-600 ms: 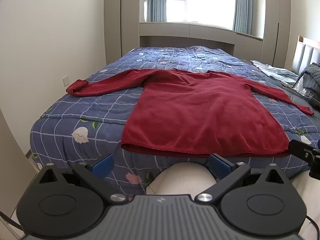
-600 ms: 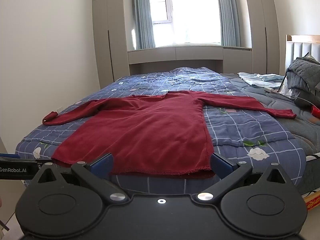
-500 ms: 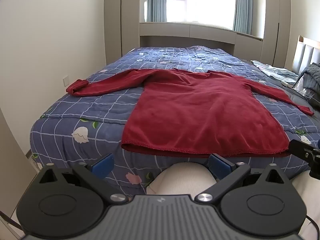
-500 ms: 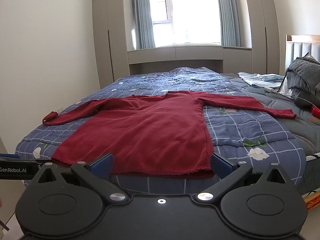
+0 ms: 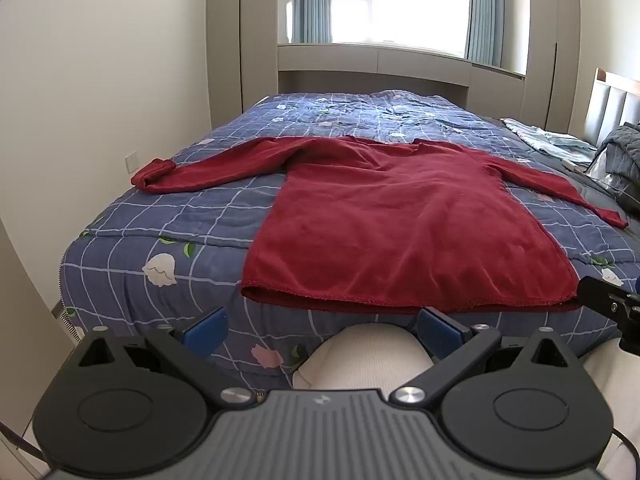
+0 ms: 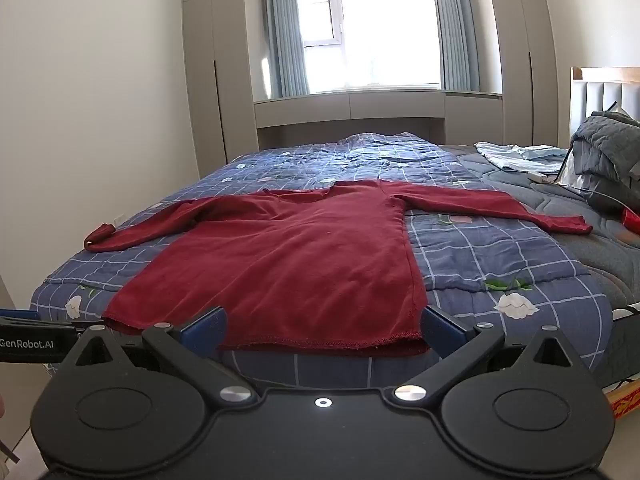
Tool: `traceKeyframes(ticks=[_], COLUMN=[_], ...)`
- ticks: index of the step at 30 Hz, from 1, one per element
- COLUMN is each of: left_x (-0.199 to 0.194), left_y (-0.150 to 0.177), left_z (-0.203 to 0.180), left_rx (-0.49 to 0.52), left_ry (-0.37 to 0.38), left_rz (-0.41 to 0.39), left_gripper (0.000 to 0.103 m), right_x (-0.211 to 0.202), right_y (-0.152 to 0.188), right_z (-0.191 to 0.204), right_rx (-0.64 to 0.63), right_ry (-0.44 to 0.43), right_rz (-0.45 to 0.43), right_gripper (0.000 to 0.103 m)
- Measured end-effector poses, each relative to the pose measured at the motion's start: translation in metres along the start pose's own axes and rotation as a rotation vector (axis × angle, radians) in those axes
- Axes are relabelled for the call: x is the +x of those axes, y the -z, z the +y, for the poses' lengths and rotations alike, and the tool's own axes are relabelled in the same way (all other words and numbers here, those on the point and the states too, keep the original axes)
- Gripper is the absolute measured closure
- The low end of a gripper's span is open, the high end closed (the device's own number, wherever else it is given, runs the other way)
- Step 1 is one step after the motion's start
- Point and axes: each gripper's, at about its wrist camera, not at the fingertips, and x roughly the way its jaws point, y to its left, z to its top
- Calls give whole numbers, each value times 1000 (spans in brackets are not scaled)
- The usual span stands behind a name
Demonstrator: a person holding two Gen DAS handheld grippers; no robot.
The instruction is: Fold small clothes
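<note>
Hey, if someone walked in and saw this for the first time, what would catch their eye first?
The dark red long-sleeved knit top spread flat on the blue checked floral quilt, sleeves out to both sides, hem at the bed's near edge. Behind it, a bright window with blue curtains. At the right, a rumpled grey quilted blanket lies by the headboard.

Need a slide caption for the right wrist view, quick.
Open right gripper poised at the hem of a red long-sleeved top spread flat, sleeves out, on a blue checked quilt.
</note>
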Motion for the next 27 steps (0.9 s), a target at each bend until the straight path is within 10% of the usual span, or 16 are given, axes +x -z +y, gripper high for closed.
traceKeyframes(ticks=[27], left_x=[4], left_y=[0], left_z=[-3], left_rx=[5], left_ry=[0], left_rz=[2], left_gripper=[0], right_x=[0], right_y=[1], right_z=[0], right_rx=[3], right_ry=[-1], right_rz=[3], right_gripper=[0])
